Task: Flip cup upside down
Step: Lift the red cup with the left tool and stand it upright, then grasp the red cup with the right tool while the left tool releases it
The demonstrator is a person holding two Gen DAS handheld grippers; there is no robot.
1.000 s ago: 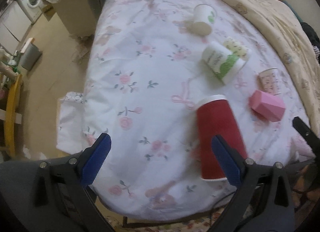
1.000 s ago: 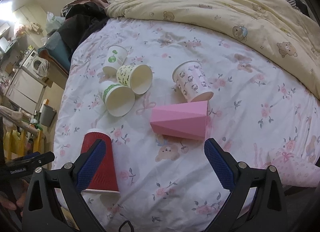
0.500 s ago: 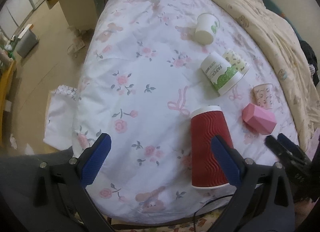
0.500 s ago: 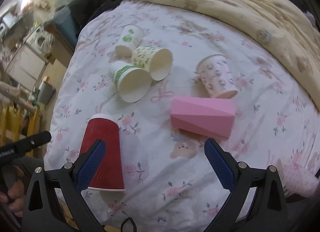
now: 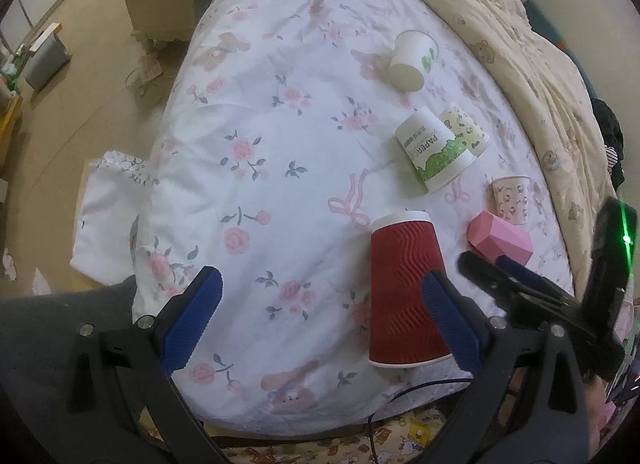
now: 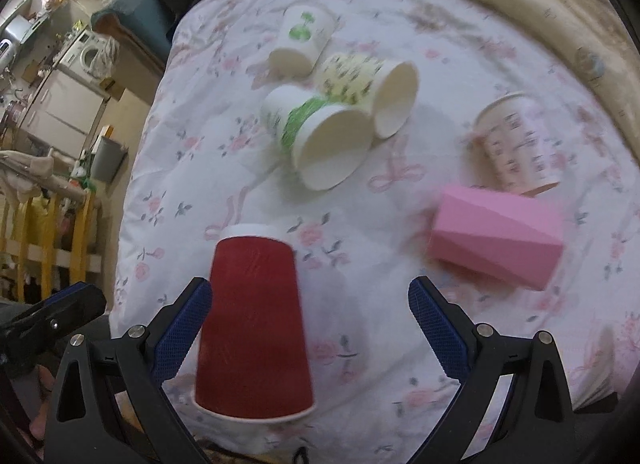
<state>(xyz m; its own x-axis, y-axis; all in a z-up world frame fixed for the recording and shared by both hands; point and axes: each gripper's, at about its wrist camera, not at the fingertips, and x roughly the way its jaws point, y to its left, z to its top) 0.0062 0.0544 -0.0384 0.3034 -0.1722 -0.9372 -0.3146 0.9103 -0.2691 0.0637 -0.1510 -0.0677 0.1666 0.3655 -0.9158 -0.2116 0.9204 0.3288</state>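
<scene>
A red ribbed paper cup (image 5: 404, 292) stands upside down on the floral bedspread near the front edge; it also shows in the right wrist view (image 6: 254, 324). My left gripper (image 5: 320, 316) is open and empty, its right finger just beside the red cup. My right gripper (image 6: 310, 324) is open and empty, with the red cup just inside its left finger. The right gripper also shows in the left wrist view (image 5: 516, 284), to the right of the red cup.
On the bedspread (image 5: 280, 144) lie a pink faceted cup (image 6: 496, 240), a green-and-white cup (image 6: 320, 140), a yellow patterned cup (image 6: 372, 88), a white cup with a green leaf (image 6: 300, 40), and a pink patterned cup (image 6: 516, 144). A cream quilt (image 5: 500, 36) lies behind. The bed edge drops to floor at left.
Both grippers have moved closer over the bed. The right gripper has swung left, so the red cup now sits between its fingers. No cup has moved.
</scene>
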